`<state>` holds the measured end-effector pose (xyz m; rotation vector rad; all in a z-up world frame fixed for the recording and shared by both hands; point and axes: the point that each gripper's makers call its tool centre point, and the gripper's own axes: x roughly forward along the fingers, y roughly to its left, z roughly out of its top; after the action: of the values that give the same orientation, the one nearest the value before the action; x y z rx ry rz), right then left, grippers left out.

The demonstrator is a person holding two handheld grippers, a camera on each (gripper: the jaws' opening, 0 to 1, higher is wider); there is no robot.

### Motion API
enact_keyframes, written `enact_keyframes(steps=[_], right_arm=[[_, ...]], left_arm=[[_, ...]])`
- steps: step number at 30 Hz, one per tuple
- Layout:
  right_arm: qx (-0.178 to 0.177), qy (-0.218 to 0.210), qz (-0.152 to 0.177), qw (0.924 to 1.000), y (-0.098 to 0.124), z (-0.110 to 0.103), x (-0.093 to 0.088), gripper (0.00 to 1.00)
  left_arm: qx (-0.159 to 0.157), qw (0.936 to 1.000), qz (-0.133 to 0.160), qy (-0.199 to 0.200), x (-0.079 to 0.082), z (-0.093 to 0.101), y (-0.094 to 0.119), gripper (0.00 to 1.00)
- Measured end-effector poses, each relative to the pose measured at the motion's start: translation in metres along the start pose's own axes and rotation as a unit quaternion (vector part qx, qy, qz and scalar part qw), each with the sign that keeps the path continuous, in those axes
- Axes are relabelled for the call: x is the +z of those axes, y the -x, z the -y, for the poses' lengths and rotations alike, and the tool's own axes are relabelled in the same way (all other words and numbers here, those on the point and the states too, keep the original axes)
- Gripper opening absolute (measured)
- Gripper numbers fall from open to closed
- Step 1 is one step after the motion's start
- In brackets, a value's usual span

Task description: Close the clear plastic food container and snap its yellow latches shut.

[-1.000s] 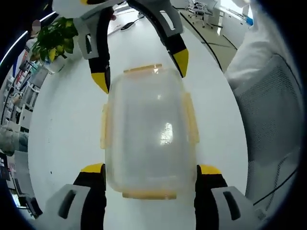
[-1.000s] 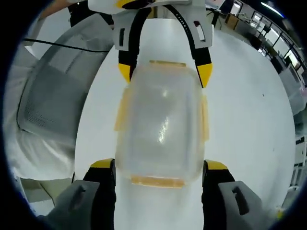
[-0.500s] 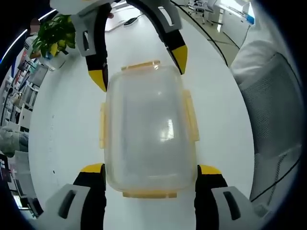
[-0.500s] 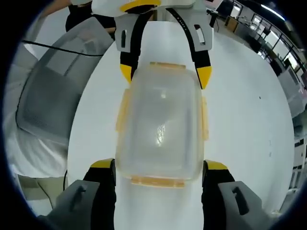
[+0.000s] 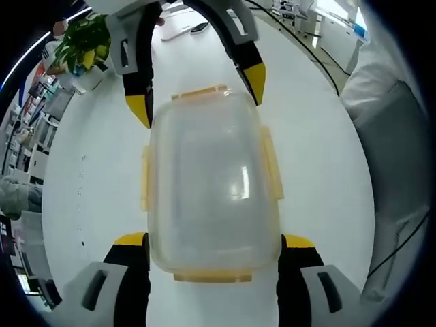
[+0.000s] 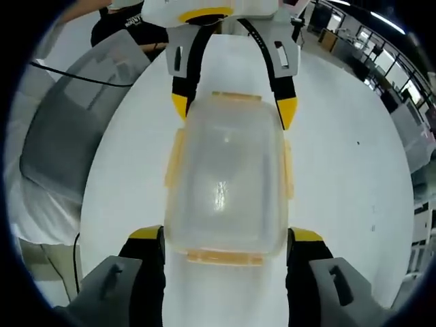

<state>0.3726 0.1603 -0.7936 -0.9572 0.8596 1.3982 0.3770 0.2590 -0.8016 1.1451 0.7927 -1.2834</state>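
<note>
Straddling, jaws spread wide at opposite short ends: left gripper [image 5: 212, 242] bracketing the near end of the clear container [image 5: 210, 184] on the white table [image 5: 95, 184]; right gripper [image 6: 225, 238] facing it from the far end; long axis running between them; side latches [image 5: 271, 163] flaring outward.

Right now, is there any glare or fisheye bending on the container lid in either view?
Left gripper view: a bright streak of glare sits on the clear lid, and the table edges curve from fisheye distortion. Right gripper view: a smaller glint on the lid, the same bending toward the edge; the lid looks hazy, its yellow latches sharp.
</note>
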Motion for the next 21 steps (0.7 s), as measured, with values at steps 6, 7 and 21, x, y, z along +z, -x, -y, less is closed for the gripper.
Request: enact_keyframes(steps=[6, 7, 21], right_arm=[[-0.004, -0.001, 0.006, 1.0, -0.001, 0.014, 0.0, 0.69], [-0.004, -0.002, 0.007, 1.0, -0.001, 0.017, 0.001, 0.69], [-0.009, 0.002, 0.009, 0.9999, -0.004, 0.043, 0.006, 0.69]], left_arm=[[-0.001, 1.0, -0.003, -0.002, -0.004, -0.016, -0.005, 0.74], [-0.001, 1.0, -0.003, -0.002, -0.004, -0.018, -0.005, 0.74], [0.005, 1.0, -0.001, 0.001, -0.014, -0.042, -0.009, 0.75]])
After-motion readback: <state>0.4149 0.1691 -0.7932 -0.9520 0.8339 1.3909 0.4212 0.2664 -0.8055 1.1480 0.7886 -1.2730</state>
